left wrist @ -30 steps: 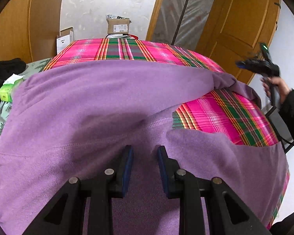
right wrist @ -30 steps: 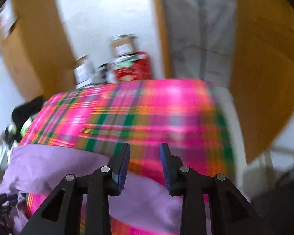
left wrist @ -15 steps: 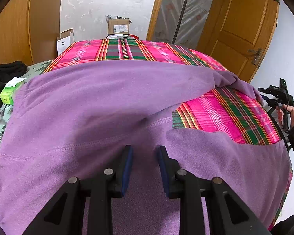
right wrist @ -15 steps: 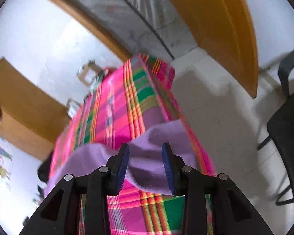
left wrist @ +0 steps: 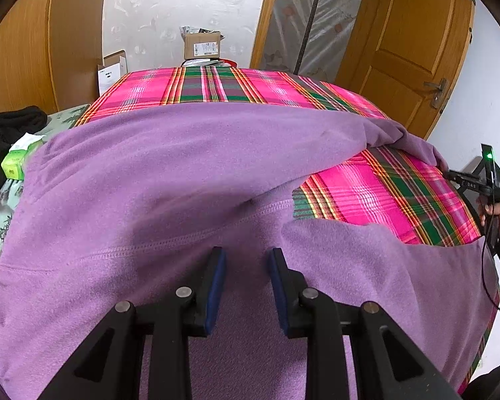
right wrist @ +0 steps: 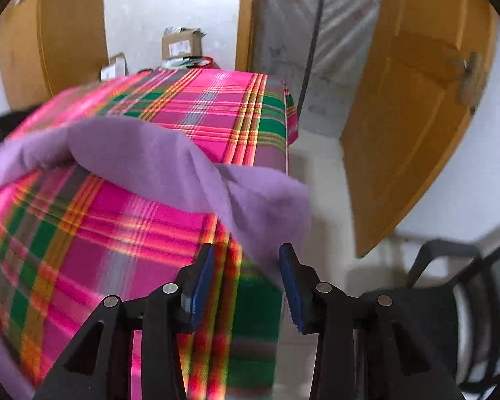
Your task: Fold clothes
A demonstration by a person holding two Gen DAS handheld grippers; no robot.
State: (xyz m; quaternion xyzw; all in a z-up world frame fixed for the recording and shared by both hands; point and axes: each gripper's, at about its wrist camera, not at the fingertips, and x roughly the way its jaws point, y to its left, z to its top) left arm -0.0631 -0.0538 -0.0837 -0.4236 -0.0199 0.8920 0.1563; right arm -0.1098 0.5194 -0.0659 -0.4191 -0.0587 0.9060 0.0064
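Observation:
A purple fleece garment (left wrist: 183,180) lies spread over the table's pink plaid cloth (left wrist: 383,193). My left gripper (left wrist: 245,266) stands open low over its near part, with fabric showing in the gap but not pinched. One sleeve (right wrist: 183,173) runs to the table's right edge and hangs over it. My right gripper (right wrist: 246,256) is at that sleeve end; its jaws are opening, and the sleeve's tip hangs between the pads without being pressed. In the left wrist view the right gripper (left wrist: 450,175) shows at the far right, held by a hand (left wrist: 498,213).
Cardboard boxes (left wrist: 201,45) stand beyond the table's far end. A wooden door (left wrist: 416,50) is at the right. A black chair (right wrist: 443,300) stands on the floor right of the table. Dark clothing (left wrist: 10,126) and a green packet (left wrist: 15,163) lie at the left.
The right gripper swung down and across to the table's right edge, reaching the sleeve end, and its jaws spread wider. The left gripper stayed where it was.

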